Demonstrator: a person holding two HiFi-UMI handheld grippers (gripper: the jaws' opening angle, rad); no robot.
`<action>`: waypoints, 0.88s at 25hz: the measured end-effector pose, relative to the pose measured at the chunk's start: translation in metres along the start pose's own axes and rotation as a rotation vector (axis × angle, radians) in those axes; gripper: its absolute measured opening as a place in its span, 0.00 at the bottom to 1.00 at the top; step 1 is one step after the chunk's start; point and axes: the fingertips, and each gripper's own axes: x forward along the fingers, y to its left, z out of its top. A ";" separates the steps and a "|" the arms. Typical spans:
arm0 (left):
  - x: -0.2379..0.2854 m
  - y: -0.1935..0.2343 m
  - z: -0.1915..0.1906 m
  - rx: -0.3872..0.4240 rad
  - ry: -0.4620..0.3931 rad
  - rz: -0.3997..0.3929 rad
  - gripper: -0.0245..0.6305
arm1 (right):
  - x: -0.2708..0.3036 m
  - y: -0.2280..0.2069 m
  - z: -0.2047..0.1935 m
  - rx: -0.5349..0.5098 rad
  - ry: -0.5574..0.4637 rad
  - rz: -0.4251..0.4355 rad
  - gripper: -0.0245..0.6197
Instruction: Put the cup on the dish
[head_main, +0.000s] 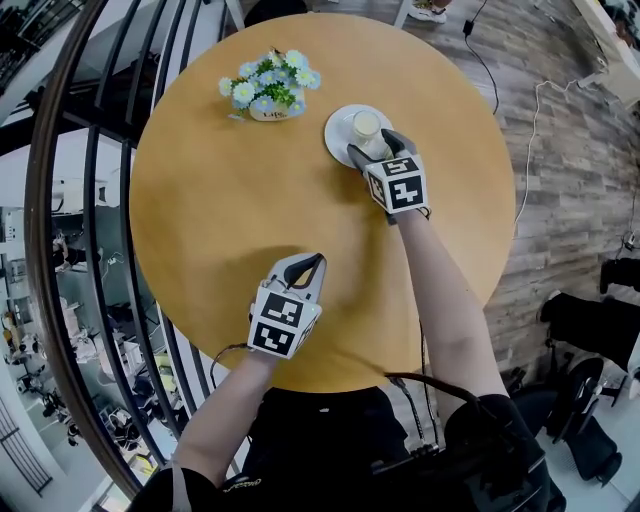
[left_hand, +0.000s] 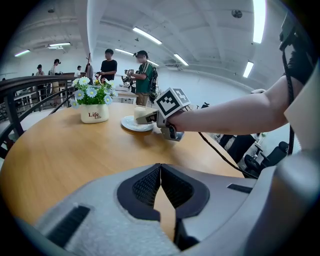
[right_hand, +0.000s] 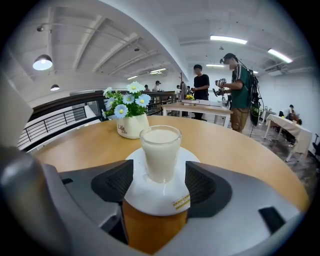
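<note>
cup (right_hand: 160, 150) is standing on dish (right_hand: 145, 202) near tabletop (head_main: 220, 200) far edge | right gripper (right_hand: 160, 183) is gaping around cup, pads clear | left gripper (left_hand: 160, 186) is sitting closed, empty

A clear cup (right_hand: 160, 152) of white liquid stands upright on the white dish (right_hand: 150, 195)

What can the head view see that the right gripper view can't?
Only the head view: the whole round table, the left hand-held gripper, shut and empty, the person's arms and the floor. Only the right gripper view: people standing at a far table, and ceiling lights. Both: the cup of milk standing on the white dish, the flower pot behind it, and the right hand-held gripper, its jaws open on either side of the cup without touching it.
</note>
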 end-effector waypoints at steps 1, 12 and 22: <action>-0.001 -0.001 0.001 0.001 -0.002 -0.001 0.05 | -0.003 0.001 -0.001 0.001 0.004 -0.002 0.51; -0.014 -0.002 0.009 0.010 -0.036 0.005 0.05 | -0.052 0.025 -0.004 0.017 -0.061 -0.022 0.35; -0.037 -0.014 0.042 0.053 -0.105 0.030 0.05 | -0.135 0.062 0.018 0.079 -0.190 0.005 0.14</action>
